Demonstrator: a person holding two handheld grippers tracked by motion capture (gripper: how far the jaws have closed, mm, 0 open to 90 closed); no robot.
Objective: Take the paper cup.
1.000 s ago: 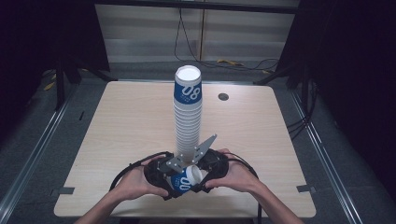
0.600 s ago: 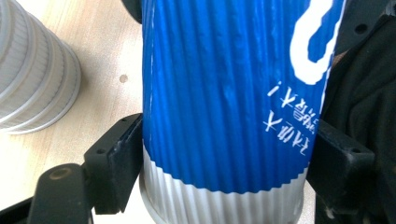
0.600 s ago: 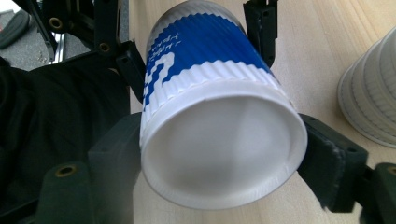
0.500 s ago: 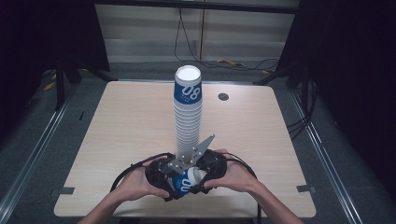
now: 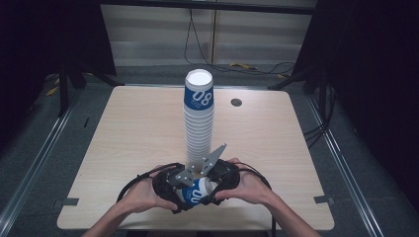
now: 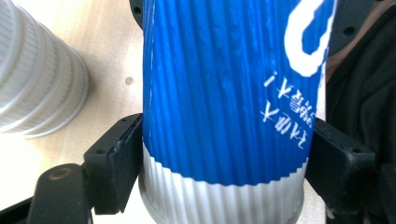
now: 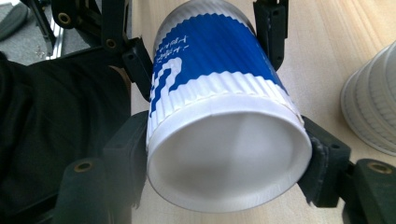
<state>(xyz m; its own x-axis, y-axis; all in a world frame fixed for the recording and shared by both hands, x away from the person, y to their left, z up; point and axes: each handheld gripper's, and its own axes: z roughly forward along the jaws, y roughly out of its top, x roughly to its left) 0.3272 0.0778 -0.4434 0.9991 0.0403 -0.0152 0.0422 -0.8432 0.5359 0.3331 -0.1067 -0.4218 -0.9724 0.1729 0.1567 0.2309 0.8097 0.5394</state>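
Observation:
A blue and white ribbed paper cup [image 5: 193,191] lies on its side between both hands near the table's front edge. My left gripper [image 6: 224,172] is shut on the cup [image 6: 224,93], one pad on each side near its white band. My right gripper [image 7: 224,158] grips the same cup [image 7: 224,130] at its open rim end. Its jaws have just been closing, with the cup between them. The left gripper's fingers [image 7: 135,60] hold the cup farther along. In the high view the left gripper [image 5: 170,190] and right gripper [image 5: 222,177] face each other.
A tall stack of cups [image 5: 199,123] stands upright just behind the hands, its base close to both grippers [image 6: 37,84] [image 7: 373,107]. The wooden table [image 5: 123,138] has a round grommet [image 5: 236,102] at the back right. Cables trail around the hands.

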